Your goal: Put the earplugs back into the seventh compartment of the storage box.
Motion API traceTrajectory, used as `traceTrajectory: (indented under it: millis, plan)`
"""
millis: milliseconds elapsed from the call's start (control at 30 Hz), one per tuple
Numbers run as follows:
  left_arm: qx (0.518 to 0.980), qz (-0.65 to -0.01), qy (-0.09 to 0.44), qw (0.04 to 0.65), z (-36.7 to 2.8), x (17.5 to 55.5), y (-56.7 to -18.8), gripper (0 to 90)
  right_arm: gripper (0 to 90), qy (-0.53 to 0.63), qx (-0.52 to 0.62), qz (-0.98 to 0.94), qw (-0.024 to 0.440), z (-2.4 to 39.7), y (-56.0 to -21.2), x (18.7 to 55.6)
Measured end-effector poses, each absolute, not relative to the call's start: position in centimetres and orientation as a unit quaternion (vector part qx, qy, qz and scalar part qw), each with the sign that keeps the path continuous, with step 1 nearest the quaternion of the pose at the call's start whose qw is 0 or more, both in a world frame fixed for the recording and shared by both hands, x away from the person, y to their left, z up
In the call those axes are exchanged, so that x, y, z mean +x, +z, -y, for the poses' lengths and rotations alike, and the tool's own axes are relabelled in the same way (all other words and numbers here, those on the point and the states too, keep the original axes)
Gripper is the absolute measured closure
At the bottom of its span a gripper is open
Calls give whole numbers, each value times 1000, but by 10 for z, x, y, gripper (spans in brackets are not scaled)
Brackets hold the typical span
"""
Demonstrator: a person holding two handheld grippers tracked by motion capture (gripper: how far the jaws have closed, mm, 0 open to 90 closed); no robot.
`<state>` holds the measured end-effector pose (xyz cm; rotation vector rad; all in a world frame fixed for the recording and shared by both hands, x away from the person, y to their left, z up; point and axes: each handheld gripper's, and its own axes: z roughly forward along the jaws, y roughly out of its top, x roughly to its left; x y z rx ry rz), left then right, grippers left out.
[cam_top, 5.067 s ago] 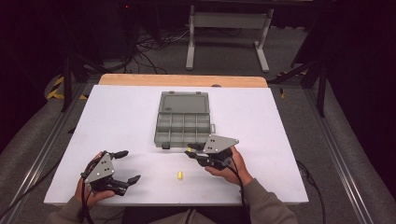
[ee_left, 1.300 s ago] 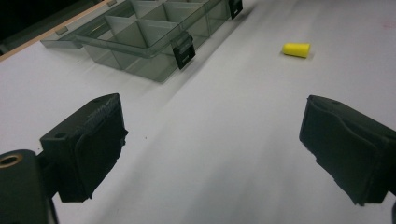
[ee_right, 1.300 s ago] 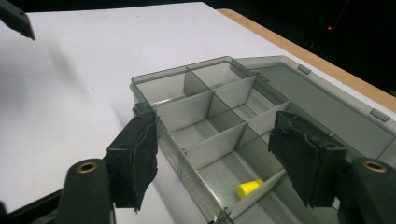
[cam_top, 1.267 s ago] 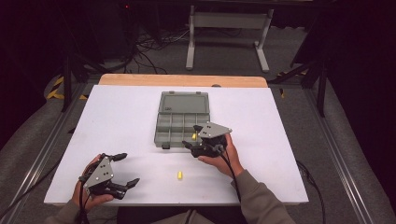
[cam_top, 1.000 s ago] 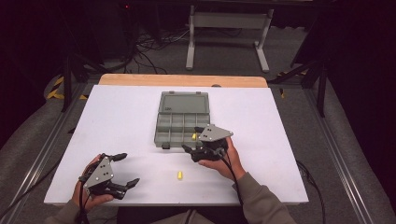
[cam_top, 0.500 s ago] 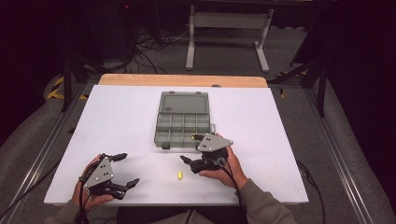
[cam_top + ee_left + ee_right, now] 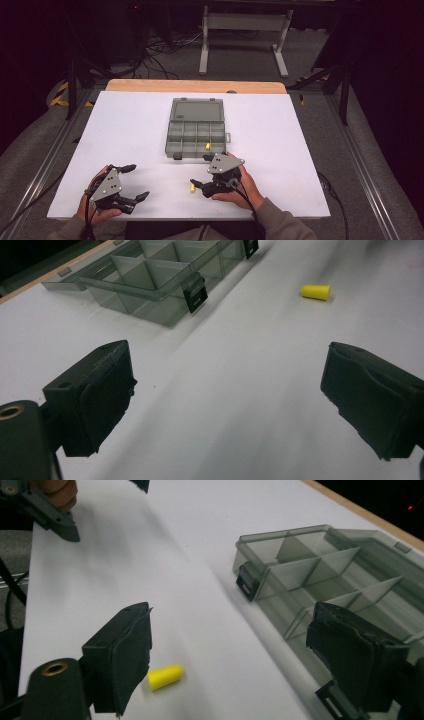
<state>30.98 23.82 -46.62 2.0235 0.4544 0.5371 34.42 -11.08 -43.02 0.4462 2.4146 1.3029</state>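
**Yellow plug on the surface beside the open right tongs**

The yellow plug lies on its side on the white surface, just beside the right tongs, whose jaws have just been opening and stand wide apart, holding nothing. The grey compartment box sits near; the high view shows a second yellow plug inside it. The left tongs gape empty, well apart.
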Motion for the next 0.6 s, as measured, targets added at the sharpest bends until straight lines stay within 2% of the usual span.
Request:
traceTrajectory:
  millis: [600]
  plan:
    - [830,-184,225,476,-238,309,-466,75,176,423,124,-888,133,96,-452,341]
